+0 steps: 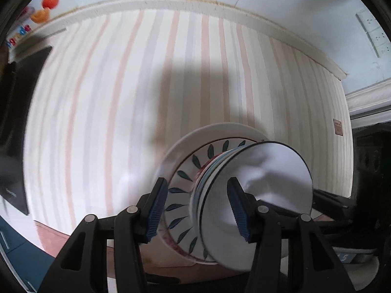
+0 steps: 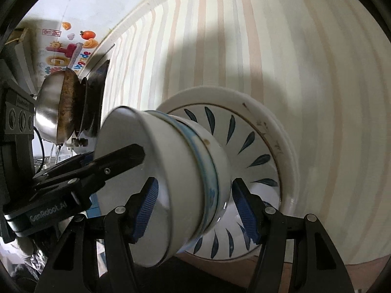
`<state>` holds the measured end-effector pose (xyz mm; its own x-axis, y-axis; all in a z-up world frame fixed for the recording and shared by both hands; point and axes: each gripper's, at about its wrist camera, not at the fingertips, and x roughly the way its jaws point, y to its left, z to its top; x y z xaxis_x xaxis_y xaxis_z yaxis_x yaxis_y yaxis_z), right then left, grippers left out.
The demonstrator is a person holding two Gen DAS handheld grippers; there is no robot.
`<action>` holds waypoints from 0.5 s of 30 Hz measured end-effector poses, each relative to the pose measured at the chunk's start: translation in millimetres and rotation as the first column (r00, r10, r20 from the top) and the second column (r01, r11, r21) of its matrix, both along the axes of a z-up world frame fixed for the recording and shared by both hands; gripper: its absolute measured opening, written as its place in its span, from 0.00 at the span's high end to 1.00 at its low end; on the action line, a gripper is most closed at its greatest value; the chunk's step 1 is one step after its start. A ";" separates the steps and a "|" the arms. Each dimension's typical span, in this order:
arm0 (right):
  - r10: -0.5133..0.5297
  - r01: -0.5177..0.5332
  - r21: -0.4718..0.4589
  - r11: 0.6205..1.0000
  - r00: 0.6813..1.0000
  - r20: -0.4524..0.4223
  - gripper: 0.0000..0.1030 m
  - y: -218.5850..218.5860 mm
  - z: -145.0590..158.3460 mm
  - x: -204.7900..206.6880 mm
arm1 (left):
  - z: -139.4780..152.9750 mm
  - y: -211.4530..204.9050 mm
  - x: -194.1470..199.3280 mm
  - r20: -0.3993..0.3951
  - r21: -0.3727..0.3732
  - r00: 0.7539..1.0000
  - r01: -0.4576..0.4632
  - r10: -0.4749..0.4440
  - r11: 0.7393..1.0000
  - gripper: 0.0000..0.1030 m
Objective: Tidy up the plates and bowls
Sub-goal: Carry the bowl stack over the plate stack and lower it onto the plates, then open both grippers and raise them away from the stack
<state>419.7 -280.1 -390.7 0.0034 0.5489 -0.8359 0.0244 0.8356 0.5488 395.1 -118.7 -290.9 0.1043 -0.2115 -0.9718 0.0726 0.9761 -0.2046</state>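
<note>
A stack of bowls (image 2: pixel 185 171) sits nested on a leaf-patterned plate (image 2: pixel 254 144), itself on a plain white plate (image 2: pixel 283 131), all on a striped worktop (image 1: pixel 122 97). Stacking looks largely done. The left gripper (image 1: pixel 198 207) and right gripper (image 2: pixel 195 210) both have their jaws spread wide around the bowls, gripping nothing. The stack's axis runs straight out from the worktop, the top bowl's mouth facing away from it.

The striped tablecloth (image 1: pixel 102 112) lies bare across a wide stretch beyond and left of the stacked bowls (image 2: pixel 185 178) and plates (image 2: pixel 276 131). A steel pot (image 2: pixel 48 107) on the stove (image 2: pixel 94 97) blocks the far left edge.
</note>
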 end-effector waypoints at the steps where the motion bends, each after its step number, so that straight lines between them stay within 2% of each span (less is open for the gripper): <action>1: -0.004 0.004 -0.011 1.000 1.000 0.016 0.36 -0.7 7.5 -2.0 | 5.6 1.4 -2.8 0.016 0.005 1.000 0.002 -0.002 1.000 0.53; 6: -0.014 0.021 -0.080 0.997 0.995 0.094 0.36 0.8 43.6 -15.4 | 33.7 7.7 -17.7 0.089 0.006 0.996 0.010 -0.011 1.000 0.53; 8: -0.024 0.039 -0.116 0.992 0.991 0.131 0.35 3.3 61.4 -24.8 | 46.7 9.1 -25.1 0.133 0.037 0.991 0.021 -0.025 0.999 0.53; 9: -0.029 0.049 -0.134 0.990 0.988 0.150 0.34 4.2 69.5 -29.7 | 51.1 9.7 -27.3 0.148 0.043 0.989 0.022 -0.028 0.999 0.48; 11: -0.042 0.074 -0.167 0.983 0.982 0.185 0.25 6.0 84.1 -38.4 | 60.8 12.6 -33.8 0.177 0.048 0.984 0.026 -0.034 0.999 0.42; 13: -0.062 0.108 -0.196 0.975 0.971 0.230 0.18 6.7 101.8 -50.3 | 69.9 15.4 -41.3 0.204 0.063 0.978 0.032 -0.044 0.997 0.30; 14: -0.074 0.130 -0.213 0.968 0.965 0.252 0.16 7.3 110.5 -56.3 | 74.5 15.8 -44.7 0.223 0.071 0.974 0.036 -0.052 0.997 0.19; 15: -0.081 0.143 -0.224 0.964 0.961 0.265 0.15 8.1 116.8 -59.9 | 79.5 16.9 -48.9 0.244 0.085 0.968 0.035 -0.055 0.996 0.15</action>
<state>359.8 -272.0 -273.9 0.2805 0.3175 -0.9058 0.0126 0.9424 0.3343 346.2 -101.8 -211.3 0.3342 -0.1442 -0.9314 0.1553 0.9831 -0.0965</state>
